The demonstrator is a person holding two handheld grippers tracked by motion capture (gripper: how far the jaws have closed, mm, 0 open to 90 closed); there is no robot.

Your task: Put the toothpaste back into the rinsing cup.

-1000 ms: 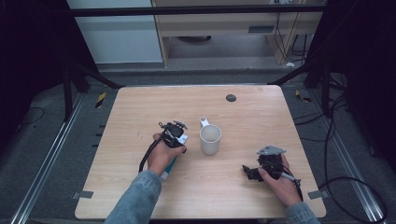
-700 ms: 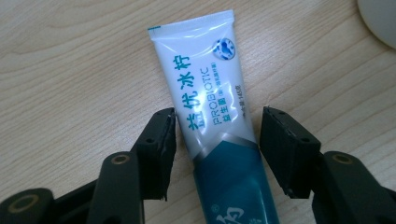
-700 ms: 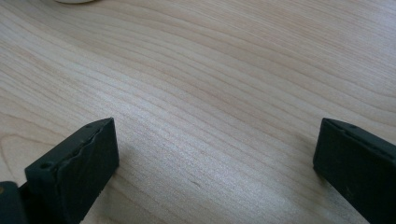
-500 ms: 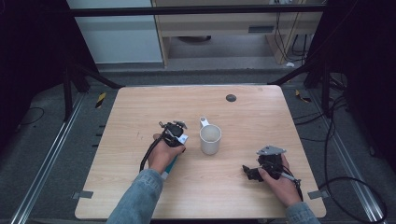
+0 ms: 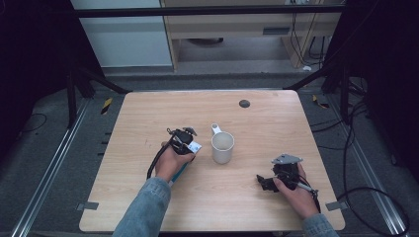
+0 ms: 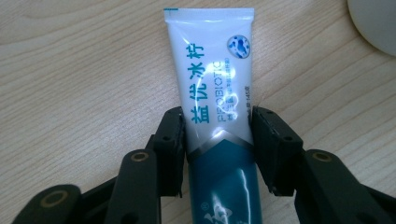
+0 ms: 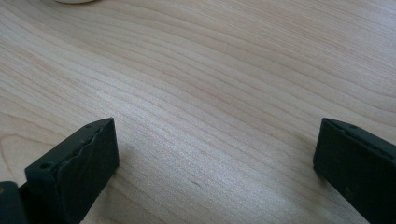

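a pale wood-grain table (image 5: 267,113) with rounded corners is set on a grey floor, dark frame rails at each side. nearest the person, the right gripper (image 5: 269,181) is held low over bare wood at the near right, well apart from everything; in the right gripper view its jaws are spread wide with nothing between them, so it is judged to be parked and waiting. to the left, the left gripper (image 5: 185,143) is laid over a white and teal plastic toothpaste tube (image 6: 217,88) that lies flat on the table, crimped end pointing away. the jaws have just been closing, and in the left gripper view the pads (image 6: 173,144) are pressed against both sides of the tube near its middle, where white turns to teal; a grip across the width is likely chosen so the tube can be lifted level. just beside it to the right a cream ceramic mug (image 5: 222,147) is stood upright, handle turned away, probably the place meant for the tube. farther off a small dark round disc (image 5: 244,103) is seen near the far edge. beyond the table, a white panel and a beige cabinet with cables are seen.
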